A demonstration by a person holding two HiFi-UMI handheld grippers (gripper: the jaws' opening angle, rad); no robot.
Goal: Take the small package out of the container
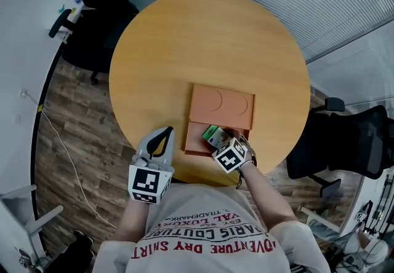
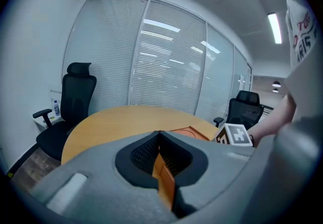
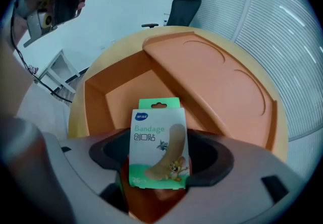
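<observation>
Clamped between the jaws of the right gripper [image 3: 159, 162]: a small green-and-white cardboard bandage package [image 3: 157, 134], upright, at the open compartment of the orange rectangular plastic container [image 3: 96, 99]. Beyond that, the container's flat lid with two round dents [image 3: 217, 76]. Further left, pinched together on nothing, the left gripper [image 2: 160, 165], at the near edge of the round wooden table [image 1: 209, 38].

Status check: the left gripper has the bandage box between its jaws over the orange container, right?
No, it's the right gripper that has the bandage box between its jaws over the orange container; the right gripper view shows it.
</observation>
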